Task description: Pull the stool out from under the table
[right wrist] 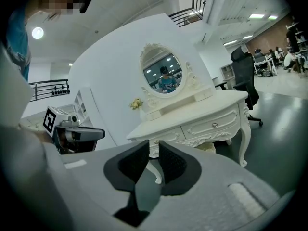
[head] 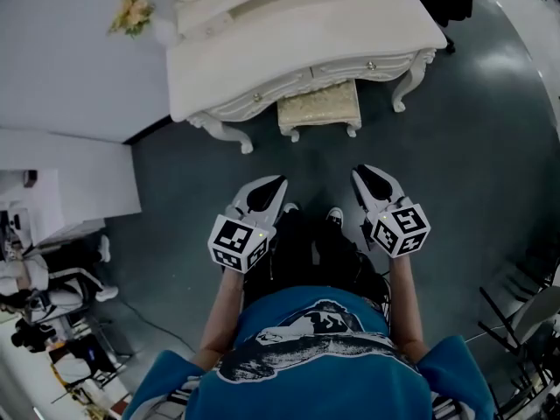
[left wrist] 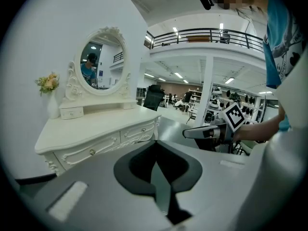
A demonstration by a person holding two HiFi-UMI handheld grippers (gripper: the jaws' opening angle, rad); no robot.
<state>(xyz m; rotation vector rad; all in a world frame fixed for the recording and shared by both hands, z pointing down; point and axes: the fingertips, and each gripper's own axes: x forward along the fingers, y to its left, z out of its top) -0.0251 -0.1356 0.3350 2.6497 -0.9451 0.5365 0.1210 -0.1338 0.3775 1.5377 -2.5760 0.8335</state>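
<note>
The stool (head: 319, 108), with a cream cushion and white carved legs, stands tucked partly under the white dressing table (head: 262, 51) at the top of the head view. In the right gripper view only a sliver of the stool (right wrist: 208, 148) shows below the table's drawers (right wrist: 211, 125). Both grippers hang above the dark floor in front of the person, well short of the stool. My left gripper (head: 278, 182) (left wrist: 155, 143) is shut with nothing in it. My right gripper (head: 360, 173) (right wrist: 153, 146) stands a little open and holds nothing.
An oval mirror (left wrist: 100, 64) and a vase of flowers (head: 131, 11) sit on the table. A white partition wall (head: 61, 77) lies to the left, cluttered shelves (head: 35, 278) at lower left, black chair frames (head: 525, 322) at lower right. The person's shoes (head: 334, 214) stand between the grippers.
</note>
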